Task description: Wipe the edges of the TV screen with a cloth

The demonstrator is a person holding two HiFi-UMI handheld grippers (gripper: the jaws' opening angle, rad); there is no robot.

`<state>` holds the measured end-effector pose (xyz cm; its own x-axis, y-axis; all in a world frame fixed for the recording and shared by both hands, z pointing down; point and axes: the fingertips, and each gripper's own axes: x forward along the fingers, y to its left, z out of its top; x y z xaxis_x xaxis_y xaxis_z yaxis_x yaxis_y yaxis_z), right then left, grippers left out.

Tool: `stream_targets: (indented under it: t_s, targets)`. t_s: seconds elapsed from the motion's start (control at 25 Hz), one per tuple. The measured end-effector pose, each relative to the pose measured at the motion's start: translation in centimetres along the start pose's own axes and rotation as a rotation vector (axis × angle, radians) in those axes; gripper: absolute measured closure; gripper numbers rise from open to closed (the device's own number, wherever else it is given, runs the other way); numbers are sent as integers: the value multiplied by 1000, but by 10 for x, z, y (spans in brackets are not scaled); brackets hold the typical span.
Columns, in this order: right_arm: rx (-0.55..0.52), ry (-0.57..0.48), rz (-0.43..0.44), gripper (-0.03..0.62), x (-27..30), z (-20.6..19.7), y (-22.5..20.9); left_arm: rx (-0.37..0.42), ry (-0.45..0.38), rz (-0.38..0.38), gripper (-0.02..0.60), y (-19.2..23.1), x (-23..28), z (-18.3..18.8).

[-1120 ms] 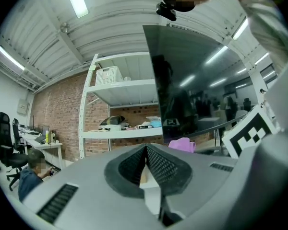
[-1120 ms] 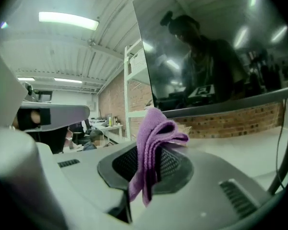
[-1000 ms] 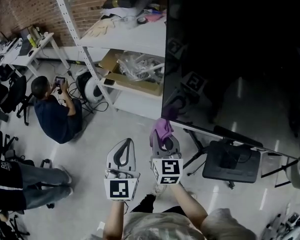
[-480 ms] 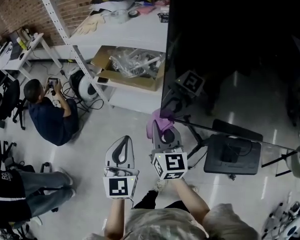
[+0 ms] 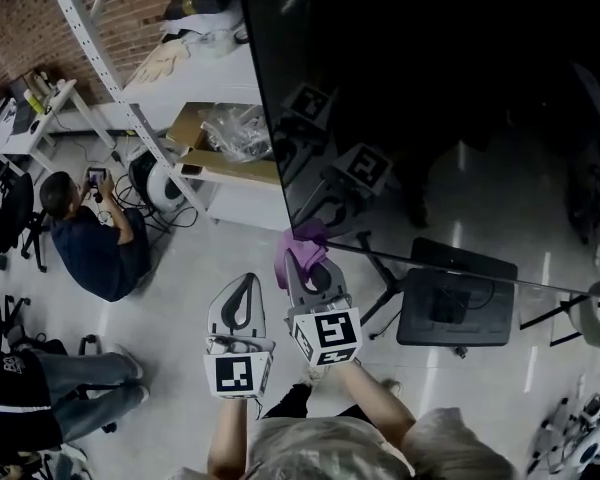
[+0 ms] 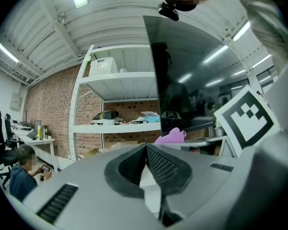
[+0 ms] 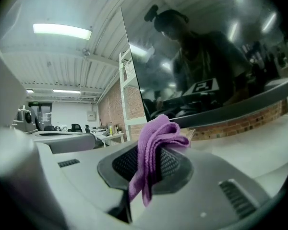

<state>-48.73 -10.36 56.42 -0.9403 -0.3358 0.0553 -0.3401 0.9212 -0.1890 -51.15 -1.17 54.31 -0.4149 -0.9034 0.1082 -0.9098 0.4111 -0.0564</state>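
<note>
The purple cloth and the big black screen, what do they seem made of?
The cloth looks like soft microfibre or terry, matt; its fuzzy nap and limp folds show where the right tongs pinch it. The screen looks like glossy black glass or hard plastic, I can't tell which; it mirrors the ceiling lights and the tongs sharply.

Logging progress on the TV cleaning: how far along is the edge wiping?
Done: the right gripper is shut on the purple cloth. In hand: the cloth sits by the lower left corner of the TV screen. Left: the wipe along the edges; how much is wiped cannot be told. The left gripper is shut, empty.
</note>
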Motion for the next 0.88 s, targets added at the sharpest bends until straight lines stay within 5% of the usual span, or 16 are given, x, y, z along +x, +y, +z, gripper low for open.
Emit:
stream_targets:
  t_s: [0.52, 0.8, 0.88]
  targets:
    - [-67, -7, -140, 543, -110, 20, -107, 11, -93, -146, 566, -139, 22, 31]
    - [-88, -31, -261, 543, -263, 52, -258, 28, -113, -243, 566, -340, 29, 54]
    - [-99, -14, -299, 543, -283, 53, -281, 20, -117, -269, 566, -364, 29, 58]
